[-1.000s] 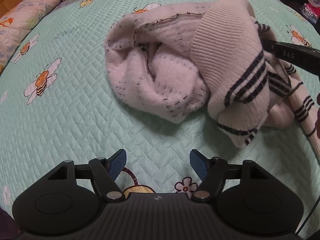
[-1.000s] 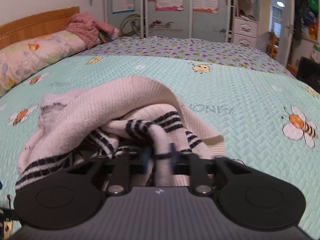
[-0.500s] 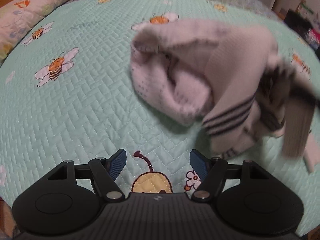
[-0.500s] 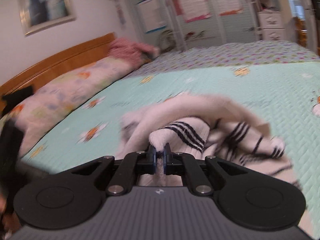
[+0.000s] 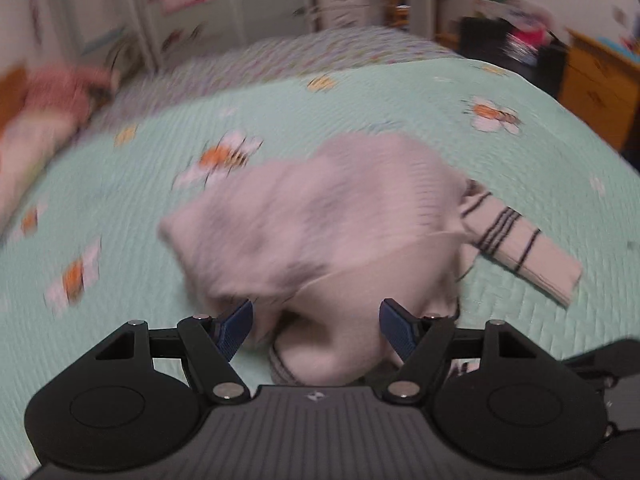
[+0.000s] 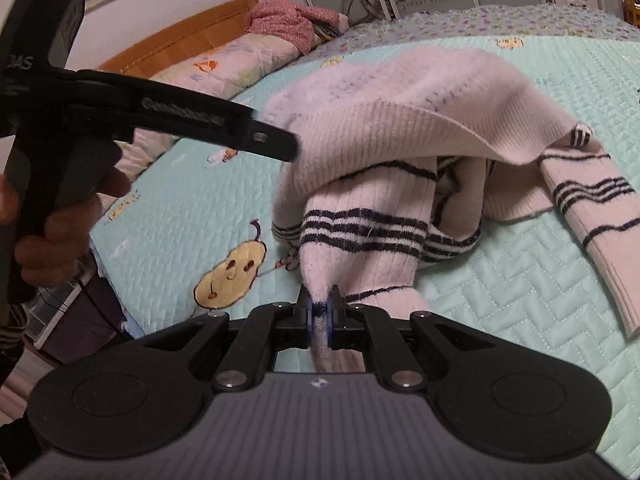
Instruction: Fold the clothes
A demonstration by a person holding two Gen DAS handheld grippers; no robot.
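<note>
A cream knit sweater [image 6: 400,120] with dark stripes lies bunched on the mint quilt [image 6: 520,280]. One striped sleeve [image 6: 592,216] trails out to the right. My right gripper [image 6: 320,314] is shut on a striped fold of the sweater and holds it a little above the quilt. My left gripper [image 5: 316,320] is open and hovers just over the near side of the blurred sweater [image 5: 320,216], its blue pads [image 5: 236,322] not pressing on the cloth. In the right wrist view the left gripper [image 6: 280,144] comes in from the left, held by a hand [image 6: 60,236], its tip at the sweater's edge.
The bed's edge [image 6: 100,264] drops off at the lower left. A floral pillow [image 6: 240,60] and a pink garment [image 6: 280,20] lie by the wooden headboard [image 6: 180,36]. Wardrobes stand beyond the far side, and a wooden cabinet [image 5: 592,88] stands to the right.
My right gripper has drawn the pinched fold toward the bed's near edge, stretching the sweater. My left gripper has risen and swung over to the sweater, which now fills the space behind its fingers.
</note>
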